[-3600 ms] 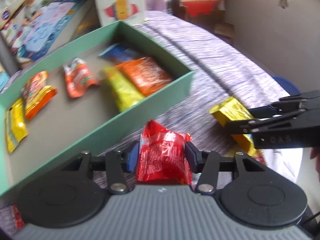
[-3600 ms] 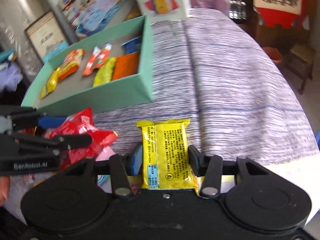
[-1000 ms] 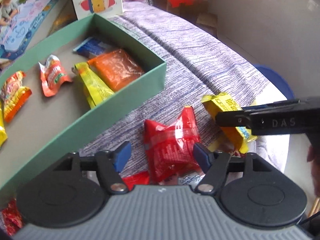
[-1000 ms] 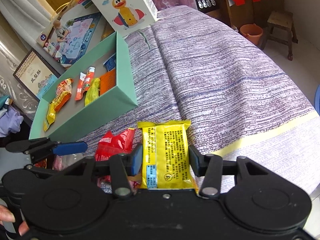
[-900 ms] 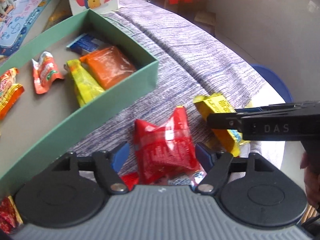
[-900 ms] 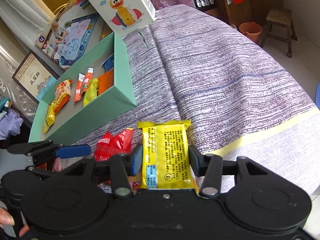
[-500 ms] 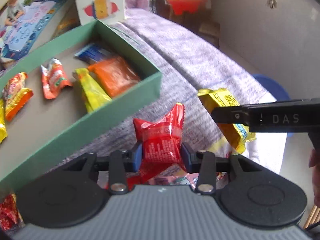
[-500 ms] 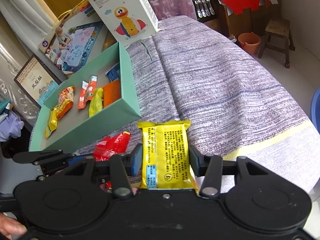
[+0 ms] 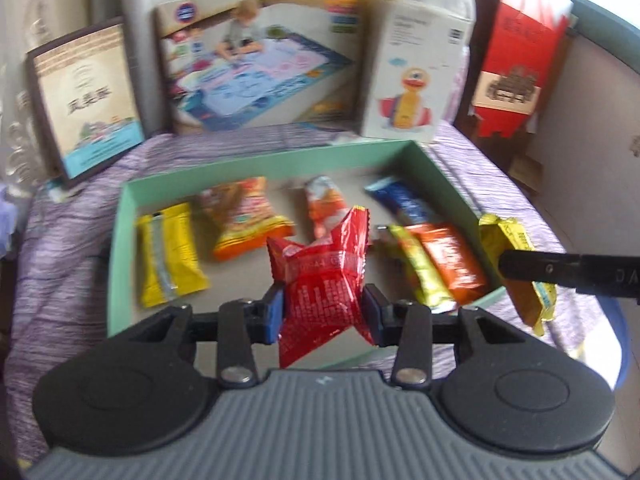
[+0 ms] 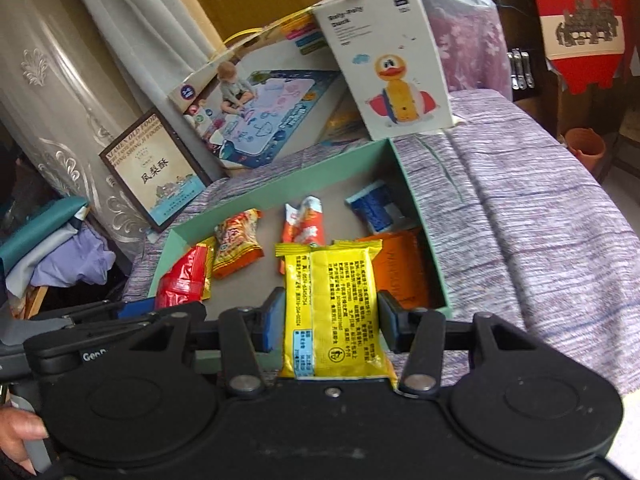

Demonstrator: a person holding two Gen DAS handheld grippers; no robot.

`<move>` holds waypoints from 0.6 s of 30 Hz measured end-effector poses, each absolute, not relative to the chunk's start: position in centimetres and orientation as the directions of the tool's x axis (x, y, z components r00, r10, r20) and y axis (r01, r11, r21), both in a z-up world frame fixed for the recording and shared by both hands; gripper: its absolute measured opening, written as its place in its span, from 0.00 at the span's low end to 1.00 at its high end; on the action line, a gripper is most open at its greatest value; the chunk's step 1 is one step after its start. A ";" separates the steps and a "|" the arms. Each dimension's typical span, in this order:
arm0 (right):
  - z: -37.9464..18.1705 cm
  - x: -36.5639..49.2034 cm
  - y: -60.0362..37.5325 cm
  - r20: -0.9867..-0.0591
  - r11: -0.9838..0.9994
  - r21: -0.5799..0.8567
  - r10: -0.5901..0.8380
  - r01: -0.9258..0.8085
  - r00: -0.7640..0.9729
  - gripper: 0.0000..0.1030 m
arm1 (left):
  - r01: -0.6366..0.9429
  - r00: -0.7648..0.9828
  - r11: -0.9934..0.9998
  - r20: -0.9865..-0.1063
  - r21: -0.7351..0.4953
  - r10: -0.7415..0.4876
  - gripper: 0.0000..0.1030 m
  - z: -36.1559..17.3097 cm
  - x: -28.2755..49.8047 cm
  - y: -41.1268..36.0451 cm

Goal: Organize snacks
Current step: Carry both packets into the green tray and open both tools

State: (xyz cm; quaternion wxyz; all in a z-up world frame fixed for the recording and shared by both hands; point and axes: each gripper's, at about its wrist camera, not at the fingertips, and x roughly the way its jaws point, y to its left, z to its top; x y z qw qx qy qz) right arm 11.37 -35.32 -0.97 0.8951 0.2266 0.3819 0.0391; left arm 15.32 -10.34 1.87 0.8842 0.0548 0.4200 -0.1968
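Left gripper (image 9: pixel 323 312) clamps the red packet (image 9: pixel 324 280), right gripper (image 10: pixel 330 326) the yellow packet (image 10: pixel 334 308) — both over the green box (image 9: pixel 120 240)

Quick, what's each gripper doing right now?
Left gripper: shut on the red packet.
Right gripper: shut on the yellow packet.

Bare floor of the tray (image 9: pixel 120 248) lay open at 6 o'clock, along the near wall. Snack packs (image 9: pixel 248 232) crowded from 9 through 3. Boxes (image 10: pixel 384 56) walled off 12 o'clock; the bed (image 10: pixel 540 216) lay clear at 3.
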 end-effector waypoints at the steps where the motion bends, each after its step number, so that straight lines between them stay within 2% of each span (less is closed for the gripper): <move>1: -1.1 12.2 -34.6 -0.672 0.897 0.432 0.249 0.095 0.698 0.46 | 0.380 0.567 0.923 -0.771 -0.069 -0.291 0.40 1.5 15.8 -9.6; 7: -3.1 16.9 -30.8 -0.721 0.912 0.400 0.254 0.088 0.645 0.46 | 0.346 0.516 0.935 -0.817 -0.075 -0.257 0.40 -2.1 17.5 -7.8; 15: -5.4 20.0 -29.2 -0.757 0.914 0.395 0.266 0.095 0.597 0.46 | 0.332 0.469 0.936 -0.841 -0.116 -0.271 0.40 -4.7 19.7 -7.7; 17: -5.9 20.1 -29.1 -0.764 0.913 0.395 0.268 0.098 0.588 0.49 | 0.340 0.457 0.932 -0.845 -0.125 -0.280 0.42 -5.1 20.0 -7.9; 18: -6.0 20.2 -29.0 -0.767 0.915 0.390 0.261 0.102 0.586 0.49 | 0.348 0.451 0.928 -0.844 -0.135 -0.291 0.46 -5.2 20.0 -8.0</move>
